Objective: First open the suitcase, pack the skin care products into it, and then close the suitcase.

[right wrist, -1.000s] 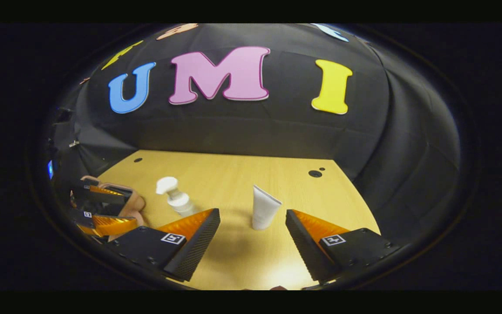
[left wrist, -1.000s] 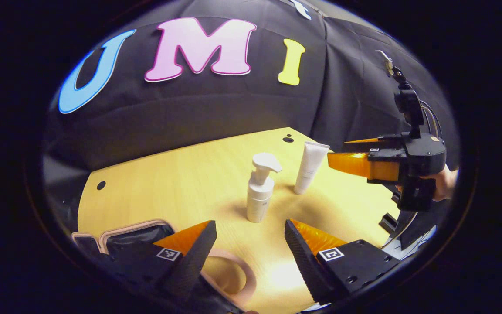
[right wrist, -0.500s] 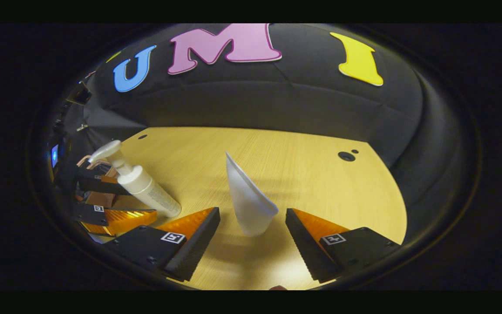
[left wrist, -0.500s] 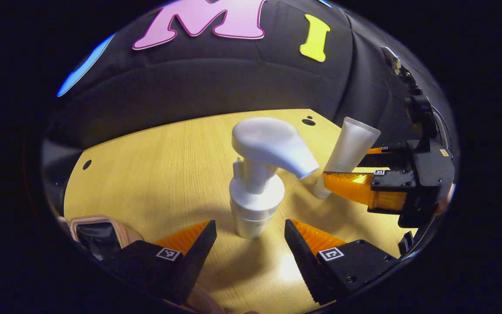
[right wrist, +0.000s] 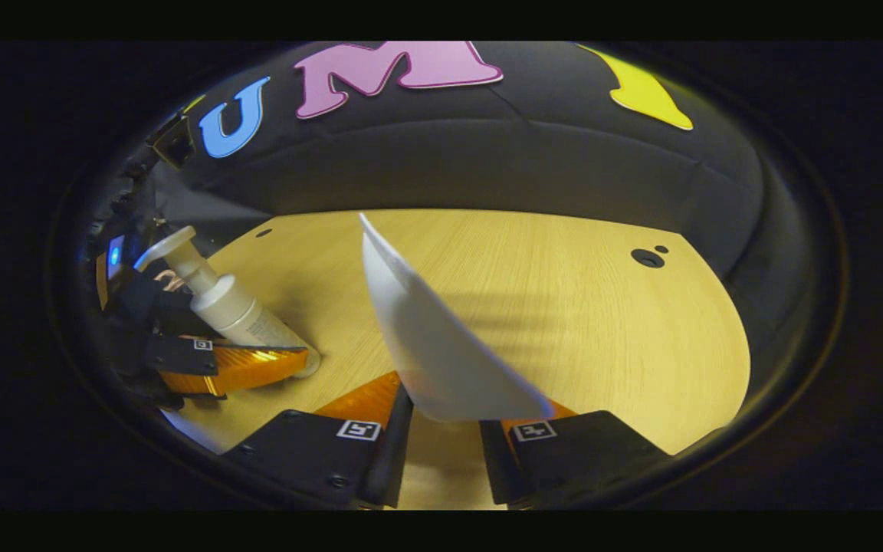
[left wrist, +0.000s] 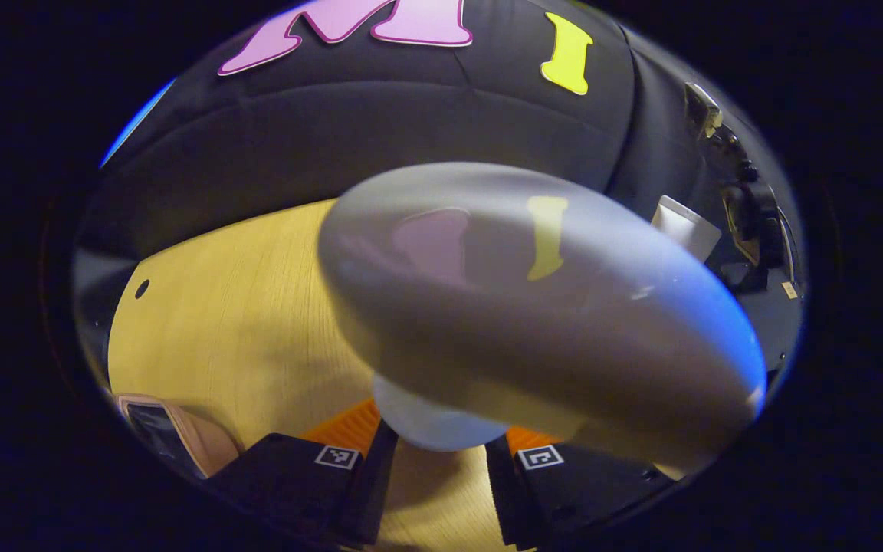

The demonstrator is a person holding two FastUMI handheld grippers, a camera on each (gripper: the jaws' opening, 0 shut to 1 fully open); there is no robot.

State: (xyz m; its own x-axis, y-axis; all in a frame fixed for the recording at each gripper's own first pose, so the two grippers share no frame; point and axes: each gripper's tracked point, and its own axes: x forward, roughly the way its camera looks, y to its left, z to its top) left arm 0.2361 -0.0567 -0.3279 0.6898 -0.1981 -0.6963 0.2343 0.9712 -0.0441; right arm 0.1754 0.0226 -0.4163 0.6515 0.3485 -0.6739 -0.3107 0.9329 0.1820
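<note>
Claws clamp both skin care products on the surface [right wrist: 564, 307].
Left claw [left wrist: 430, 460] grips the pump bottle [left wrist: 426, 418]; right claw [right wrist: 445, 448] grips the tube [right wrist: 441, 345]. Packing step: next, carry both to the suitcase [left wrist: 169, 433], near left.

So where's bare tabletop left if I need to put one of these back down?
Bare wood runs behind and right of the white tube, out to the round holes by the table's far right edge. Another bare stretch lies between the tube and the pump bottle. It is crowded on the left around the bottle and the left gripper.
</note>
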